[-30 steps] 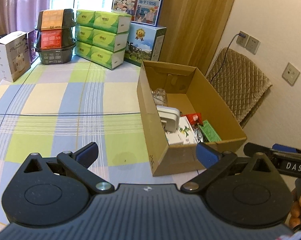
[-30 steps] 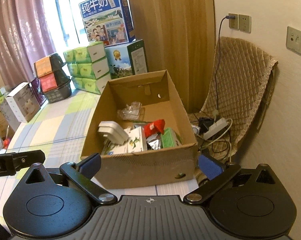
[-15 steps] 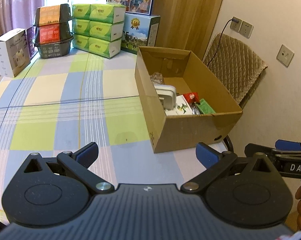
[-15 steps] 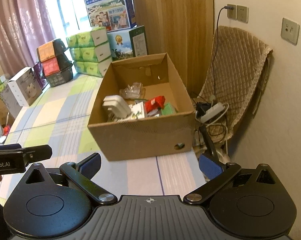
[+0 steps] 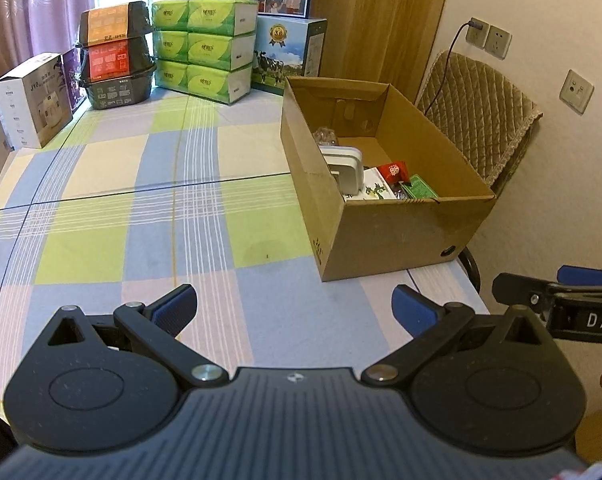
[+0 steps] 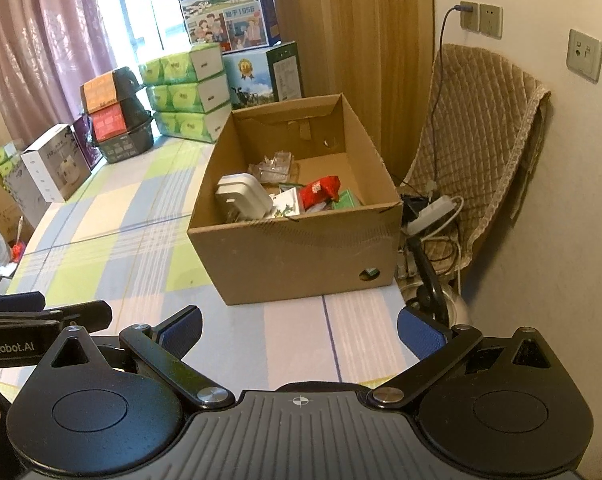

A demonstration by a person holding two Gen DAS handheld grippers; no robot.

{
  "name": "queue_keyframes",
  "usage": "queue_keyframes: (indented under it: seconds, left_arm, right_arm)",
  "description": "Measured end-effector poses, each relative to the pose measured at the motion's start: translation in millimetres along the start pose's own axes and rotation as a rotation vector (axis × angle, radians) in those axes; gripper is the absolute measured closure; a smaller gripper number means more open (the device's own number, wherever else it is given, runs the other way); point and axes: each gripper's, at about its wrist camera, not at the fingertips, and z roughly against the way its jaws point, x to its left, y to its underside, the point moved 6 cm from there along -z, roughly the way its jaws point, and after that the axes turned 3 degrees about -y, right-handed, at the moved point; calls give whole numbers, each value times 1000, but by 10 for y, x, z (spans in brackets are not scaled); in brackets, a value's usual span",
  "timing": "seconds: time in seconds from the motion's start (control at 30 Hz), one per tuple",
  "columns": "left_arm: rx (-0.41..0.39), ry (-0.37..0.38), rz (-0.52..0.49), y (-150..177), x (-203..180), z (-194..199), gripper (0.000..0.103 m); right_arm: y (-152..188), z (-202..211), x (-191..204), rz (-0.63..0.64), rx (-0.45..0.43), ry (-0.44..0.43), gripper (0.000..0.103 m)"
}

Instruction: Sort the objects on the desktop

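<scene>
A: Cardboard box [image 6: 301, 256] sits at the right end of the checked tablecloth [image 5: 149, 240], open-topped. Inside: white charger [image 6: 243, 200], red snack packet [image 6: 321, 192], green packet [image 6: 349, 200], clear plastic wrapper [image 6: 275, 166], a small white carton [image 6: 287, 206].

B: Handling?

A: My judgement: all light. Charger is rigid and smooth; take it across its flat sides. Packets are soft and crinkly; pinch an edge. Wrapper looks flimsy.

B: Tools?

A: Left gripper [image 5: 295, 310] is spread wide and empty, above the cloth, well short of the box. Right gripper [image 6: 299, 326] likewise wide, nothing between its pads.

B: Surroundings?

A: Green tissue packs [image 5: 205, 50] and milk cartons [image 5: 289, 56] at the far edge; quilted chair [image 6: 481, 140] beside the box.
</scene>
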Motion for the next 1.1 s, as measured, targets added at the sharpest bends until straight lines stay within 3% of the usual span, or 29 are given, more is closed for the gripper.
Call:
queue_keyframes:
  seconds: [1.1]
  left_arm:
    - [9,-10,-14,17,-29,-80,1]
  right_arm:
    - [-4,-51,-13,4,4,8,2]
